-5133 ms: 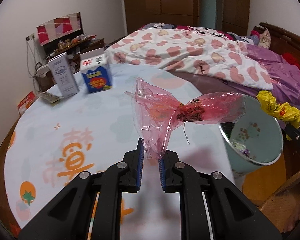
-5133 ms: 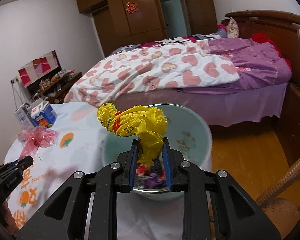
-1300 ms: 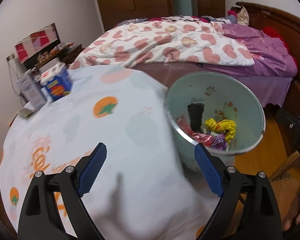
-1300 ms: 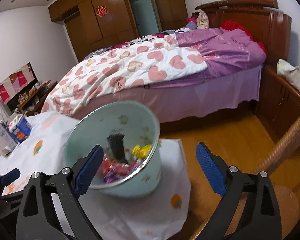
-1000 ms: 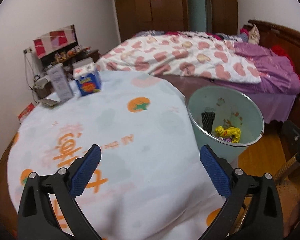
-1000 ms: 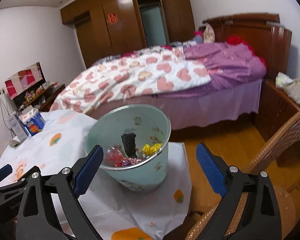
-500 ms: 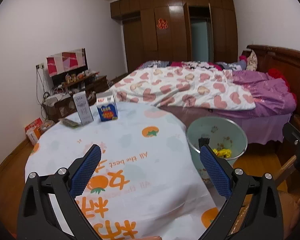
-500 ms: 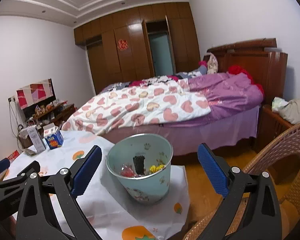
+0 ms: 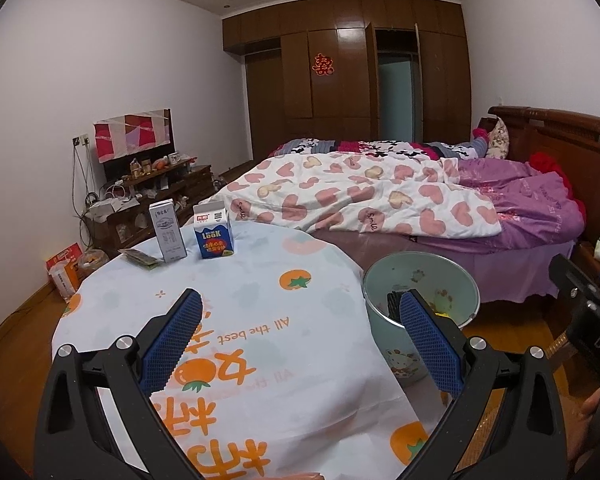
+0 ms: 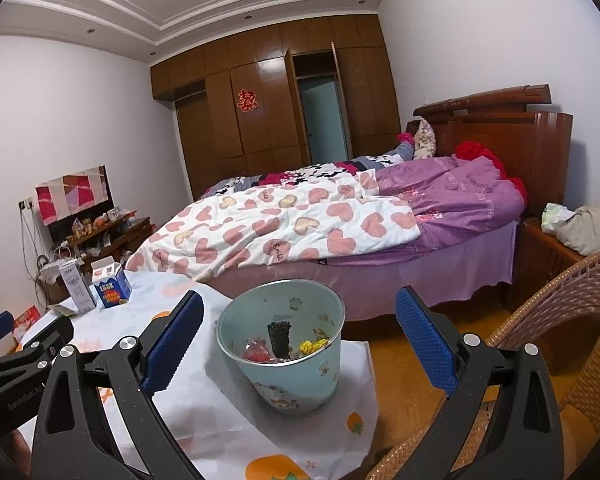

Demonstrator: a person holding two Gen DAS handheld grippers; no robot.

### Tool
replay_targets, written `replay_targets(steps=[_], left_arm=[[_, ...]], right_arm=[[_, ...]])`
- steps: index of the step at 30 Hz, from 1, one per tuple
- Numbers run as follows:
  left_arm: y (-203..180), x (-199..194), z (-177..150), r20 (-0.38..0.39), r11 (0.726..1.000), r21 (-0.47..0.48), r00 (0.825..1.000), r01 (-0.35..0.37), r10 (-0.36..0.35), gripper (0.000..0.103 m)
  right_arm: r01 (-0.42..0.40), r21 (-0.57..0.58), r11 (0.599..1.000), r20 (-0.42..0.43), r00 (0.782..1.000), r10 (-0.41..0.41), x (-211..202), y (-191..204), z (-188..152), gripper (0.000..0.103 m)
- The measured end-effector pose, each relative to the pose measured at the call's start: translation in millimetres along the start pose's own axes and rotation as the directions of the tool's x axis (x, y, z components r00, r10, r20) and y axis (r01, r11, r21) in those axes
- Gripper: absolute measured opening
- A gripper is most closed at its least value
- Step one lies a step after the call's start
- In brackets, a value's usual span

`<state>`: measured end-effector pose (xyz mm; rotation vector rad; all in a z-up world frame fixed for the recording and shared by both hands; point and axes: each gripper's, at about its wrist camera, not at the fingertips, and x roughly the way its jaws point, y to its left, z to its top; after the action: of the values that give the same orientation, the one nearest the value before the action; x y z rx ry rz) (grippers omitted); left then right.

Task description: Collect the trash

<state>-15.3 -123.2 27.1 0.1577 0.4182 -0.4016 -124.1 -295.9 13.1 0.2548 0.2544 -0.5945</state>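
Left wrist view. Left gripper (image 9: 298,338) now high and back from the table, jaws spread wide, nothing between the pads. Five seconds ago it pinched a pink cellophane wrapper over the tablecloth; that wrapper is gone from the cloth. Tablecloth (image 9: 260,292) bare in the near and middle part. Two cartons remain at the far edge: a grey carton (image 9: 167,231) and a blue carton (image 9: 213,236), upright, side by side, with a flat packet (image 9: 139,257) lying just beside the grey one. Trash bin (image 9: 420,280) sits at the table's right edge, partly hidden behind the right finger; a bit of yellow shows inside.

Right wrist view. Right gripper (image 10: 299,338) also pulled up and away, jaws wide, empty. Earlier it held a yellow wrapper above the bin; now the bin (image 10: 300,372) shows yellow wrapper (image 10: 313,345), pink wrapper (image 10: 256,354) and a dark mesh piece (image 10: 279,338) inside.

Reading: both wrappers are dropped, both grippers have retreated. Loose trash on the near cloth looks cleared. Whether the cartons and packet count as trash, cannot tell; if so, they are next.
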Motion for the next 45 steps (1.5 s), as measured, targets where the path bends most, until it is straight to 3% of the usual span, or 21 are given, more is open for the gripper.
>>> replay_targets(steps=[40, 45], left_arm=[[3.0, 4.4, 1.3, -0.028, 0.999, -0.036, 0.999, -0.037, 0.036, 0.097], [1.3, 6.0, -0.5, -0.045, 1.0, -0.031, 0.999, -0.004, 0.003, 0.096]], right_arm=[[0.002, -0.006, 1.0, 0.007, 1.0, -0.002, -3.4, -1.7, 2.4, 0.095], [0.001, -0.008, 1.0, 0.005, 1.0, -0.001, -3.0, -1.5, 2.3, 0.095]])
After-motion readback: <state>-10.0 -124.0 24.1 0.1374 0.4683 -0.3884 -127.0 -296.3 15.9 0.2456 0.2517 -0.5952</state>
